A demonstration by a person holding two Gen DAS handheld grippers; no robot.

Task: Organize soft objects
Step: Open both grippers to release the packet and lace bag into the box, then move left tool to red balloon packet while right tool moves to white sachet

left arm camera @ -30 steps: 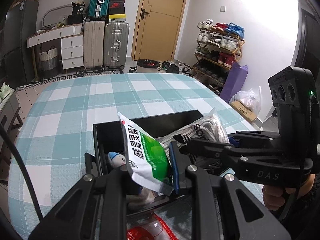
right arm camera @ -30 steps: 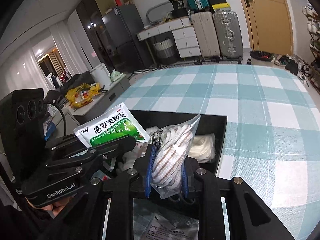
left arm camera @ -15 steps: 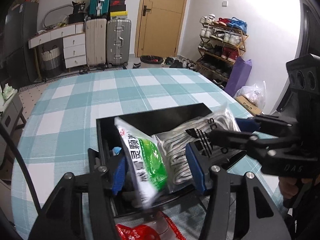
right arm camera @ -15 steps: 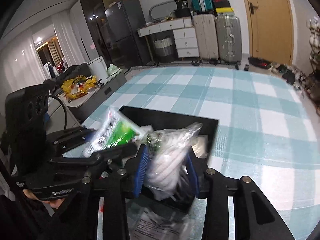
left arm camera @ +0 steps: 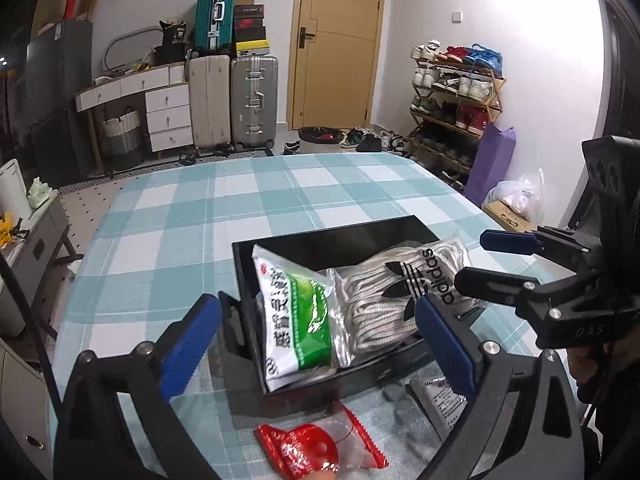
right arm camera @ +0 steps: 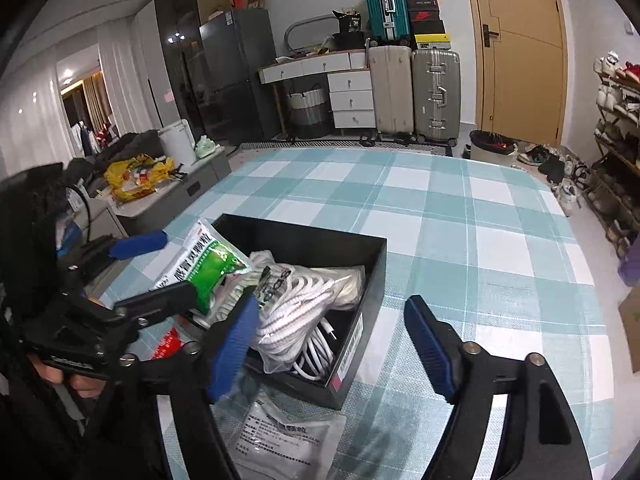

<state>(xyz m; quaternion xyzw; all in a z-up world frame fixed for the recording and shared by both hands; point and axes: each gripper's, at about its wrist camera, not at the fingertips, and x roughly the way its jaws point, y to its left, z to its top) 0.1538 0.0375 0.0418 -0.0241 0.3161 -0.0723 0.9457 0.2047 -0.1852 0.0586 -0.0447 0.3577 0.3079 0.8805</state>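
The left gripper (left arm camera: 316, 344) has its blue pads (left arm camera: 188, 344) spread wide, and the jaws have just been opening. Nothing is pinched; the green bag (left arm camera: 298, 320) lies loose below, in the gap. The right gripper (right arm camera: 332, 344) has also just been opening, and its pads (right arm camera: 232, 344) stand well apart, holding nothing. The rope bag (right arm camera: 296, 304) sits just beside its left pad, free.

Both bags lie in the black box (left arm camera: 320, 388) on the table (left arm camera: 168, 232), which has a teal and white check cloth. The green bag is on the left side of the box, leaning on its near wall. It is white and green with Chinese writing and a small red mark at the top. The rope bag is to its right, touching it. It is clear, full of white rope, and says "adidas" in black with the leaf logo.

Near the box, on the cloth, lies a red packet (left arm camera: 320, 448), blurred. A grey packet (right arm camera: 288, 440) with small Chinese print lies just right of it. The print is too small to read. The box has a white barcode label (right arm camera: 348, 356) on its right side.

A hand (right arm camera: 76, 384) holds the left gripper's grip. Far off stand suitcases (left arm camera: 232, 96), shoe boxes, a yellow door (left arm camera: 340, 40) and a shoe rack (left arm camera: 456, 100).
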